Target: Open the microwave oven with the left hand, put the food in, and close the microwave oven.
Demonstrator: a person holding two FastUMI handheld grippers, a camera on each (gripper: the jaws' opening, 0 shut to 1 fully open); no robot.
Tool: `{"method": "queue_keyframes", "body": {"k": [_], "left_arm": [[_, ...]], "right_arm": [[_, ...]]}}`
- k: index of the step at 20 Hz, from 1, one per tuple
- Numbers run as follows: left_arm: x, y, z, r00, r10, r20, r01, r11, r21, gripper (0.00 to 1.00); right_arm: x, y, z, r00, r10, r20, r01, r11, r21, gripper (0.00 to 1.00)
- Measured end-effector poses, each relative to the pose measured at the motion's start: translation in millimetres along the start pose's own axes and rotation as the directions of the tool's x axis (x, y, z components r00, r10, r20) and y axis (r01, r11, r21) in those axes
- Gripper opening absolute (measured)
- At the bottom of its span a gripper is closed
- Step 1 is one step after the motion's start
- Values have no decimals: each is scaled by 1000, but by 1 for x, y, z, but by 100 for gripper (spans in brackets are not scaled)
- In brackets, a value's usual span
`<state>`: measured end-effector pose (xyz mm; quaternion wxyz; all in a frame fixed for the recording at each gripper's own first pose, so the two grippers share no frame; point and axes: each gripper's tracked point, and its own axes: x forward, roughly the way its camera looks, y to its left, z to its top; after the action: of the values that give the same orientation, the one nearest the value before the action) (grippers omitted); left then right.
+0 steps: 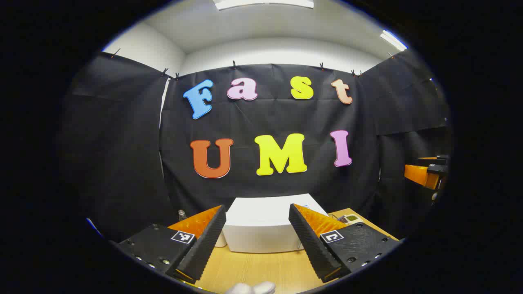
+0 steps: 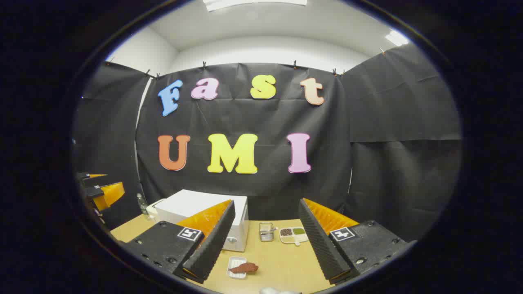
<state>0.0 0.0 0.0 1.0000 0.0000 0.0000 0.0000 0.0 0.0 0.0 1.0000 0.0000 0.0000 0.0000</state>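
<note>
The white microwave [image 1: 261, 228] stands on the wooden table [image 1: 253, 269] with its door shut, straight ahead of my left gripper [image 1: 257, 210]. That gripper hangs open and empty, short of the oven and above the table. In the right gripper view the microwave [image 2: 196, 212] sits to the left. The food, a reddish-brown piece on a small white tray [image 2: 238, 267], lies on the table in front of the oven's right corner. My right gripper [image 2: 266, 203] is open and empty, held above and behind the food.
Right of the microwave stand a small metal container [image 2: 266, 231] and a divided tray [image 2: 293, 235] with dark and green contents. A small bottle [image 2: 141, 203] stands left of the oven. The other gripper [image 2: 100, 190] shows at the far left; black cloth walls enclose the table.
</note>
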Motion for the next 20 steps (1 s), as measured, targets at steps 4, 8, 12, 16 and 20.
{"method": "queue_keyframes", "body": {"k": [4, 8, 12, 16, 20], "left_arm": [[9, -2, -3, 1000, -3, -4, 3, 1000, 6, 96], [18, -3, -7, 1000, 5, -9, -5, 1000, 9, 96], [28, -5, -13, 1000, 15, -2, -15, 1000, 17, 96], [41, -24, -42, 1000, -5, 1, 5, 1000, 22, 96], [57, -56, -89, 999, -36, -11, 36, 999, 1, 95]], "right_arm": [[6, -2, 0, 1000, -4, -2, 4, 1000, -3, 92], [12, 0, 0, 1000, 3, -3, -3, 1000, -8, 92], [16, 0, 1, 1000, 12, 0, -12, 1000, -8, 92], [16, -5, 10, 1000, 18, 12, -18, 1000, -3, 99], [8, -17, 23, 999, 14, 29, -14, 1000, -7, 99]]}}
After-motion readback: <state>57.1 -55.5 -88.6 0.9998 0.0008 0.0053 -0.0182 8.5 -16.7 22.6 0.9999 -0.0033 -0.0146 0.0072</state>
